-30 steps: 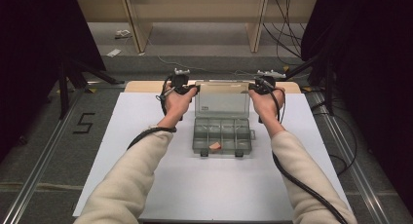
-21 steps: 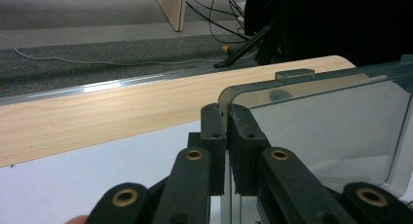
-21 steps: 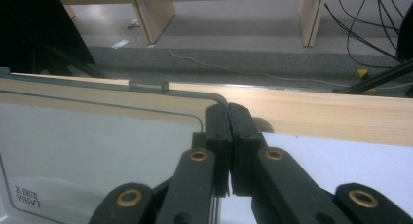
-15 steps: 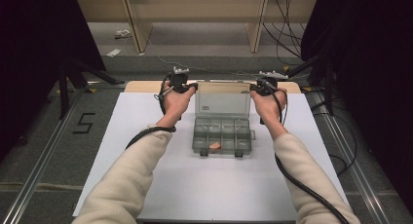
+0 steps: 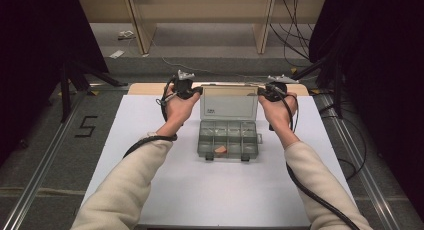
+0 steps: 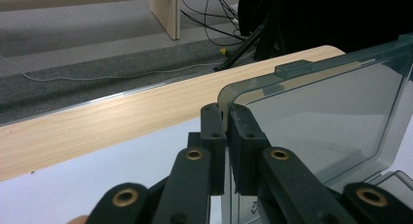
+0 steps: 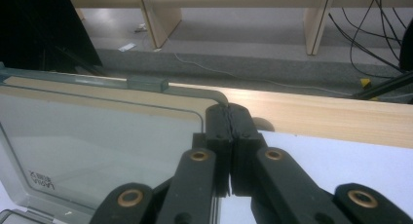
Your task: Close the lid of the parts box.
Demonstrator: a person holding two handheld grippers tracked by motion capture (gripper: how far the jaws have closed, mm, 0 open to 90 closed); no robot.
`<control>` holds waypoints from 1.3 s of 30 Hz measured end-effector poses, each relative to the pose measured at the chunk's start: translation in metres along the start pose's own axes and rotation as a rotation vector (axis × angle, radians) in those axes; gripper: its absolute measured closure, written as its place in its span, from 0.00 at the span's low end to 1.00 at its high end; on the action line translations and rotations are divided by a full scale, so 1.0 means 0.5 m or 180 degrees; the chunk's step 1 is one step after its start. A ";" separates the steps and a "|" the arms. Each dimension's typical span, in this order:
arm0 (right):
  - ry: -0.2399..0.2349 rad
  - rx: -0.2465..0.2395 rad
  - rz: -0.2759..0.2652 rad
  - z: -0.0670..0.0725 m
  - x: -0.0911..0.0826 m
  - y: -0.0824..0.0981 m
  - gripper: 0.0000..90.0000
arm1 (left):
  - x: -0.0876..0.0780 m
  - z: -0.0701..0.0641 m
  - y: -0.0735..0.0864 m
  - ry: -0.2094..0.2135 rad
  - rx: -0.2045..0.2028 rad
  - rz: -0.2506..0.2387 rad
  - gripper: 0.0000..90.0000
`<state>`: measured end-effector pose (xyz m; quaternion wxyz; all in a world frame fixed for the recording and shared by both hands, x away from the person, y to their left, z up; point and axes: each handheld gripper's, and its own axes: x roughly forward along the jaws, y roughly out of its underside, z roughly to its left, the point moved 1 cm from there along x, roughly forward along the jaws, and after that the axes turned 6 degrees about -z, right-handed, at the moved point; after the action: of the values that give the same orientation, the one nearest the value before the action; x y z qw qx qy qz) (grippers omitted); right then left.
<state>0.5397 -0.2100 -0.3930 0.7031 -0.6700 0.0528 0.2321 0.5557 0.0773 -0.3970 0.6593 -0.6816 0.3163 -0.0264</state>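
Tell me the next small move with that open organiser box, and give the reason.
Probably swing the lid forward and down over the box, both hands together. The left gripper and the right gripper each pinch an upper corner of the lid, which stands upright. One small orange piece lies in a front compartment, low enough that the lid should clear it.

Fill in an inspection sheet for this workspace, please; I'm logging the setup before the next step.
Surface: white sheet on a wooden table.
Job's things: clear compartment box, lid raised; small orange piece in a front compartment.
Clutter: nothing seen.
Grippers: left gripper and right gripper each shut on a top corner of the lid.
Cables: black cable trailing along each sleeve.
Surroundings: grey carpet, floor cables, wooden legs.
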 end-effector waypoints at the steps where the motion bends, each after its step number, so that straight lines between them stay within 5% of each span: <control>1: -0.0002 -0.0004 -0.0005 0.000 -0.002 0.000 0.99 | -0.003 -0.001 0.001 0.0003 0.0021 -0.0003 0.95; 39: -0.0130 -0.0150 -0.0197 0.015 -0.080 0.030 0.99 | -0.069 -0.027 0.028 0.0073 0.0395 -0.0154 0.95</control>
<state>0.4965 -0.2132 -0.3906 0.6949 -0.6829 0.0122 0.2250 0.5165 0.0825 -0.3948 0.6957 -0.6466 0.3050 -0.0697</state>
